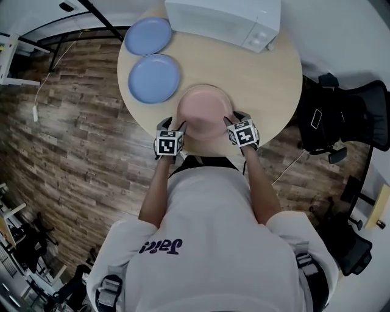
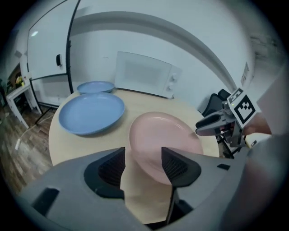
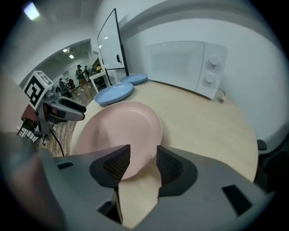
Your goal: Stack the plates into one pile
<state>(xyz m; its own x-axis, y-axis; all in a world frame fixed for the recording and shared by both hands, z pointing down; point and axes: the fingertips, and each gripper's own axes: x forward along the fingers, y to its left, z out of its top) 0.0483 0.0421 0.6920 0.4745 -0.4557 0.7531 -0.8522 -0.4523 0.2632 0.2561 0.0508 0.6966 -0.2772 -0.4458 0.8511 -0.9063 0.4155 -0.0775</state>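
Tabletop: pink plate between open jaws

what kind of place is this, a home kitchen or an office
Most likely an office or lab break area, not a home kitchen: a white microwave sits on a round table, and black office chairs stand beside it.

The table lay bare right of the pink plate; microwave walled the back, near blue plate and far blue plate crowded left.
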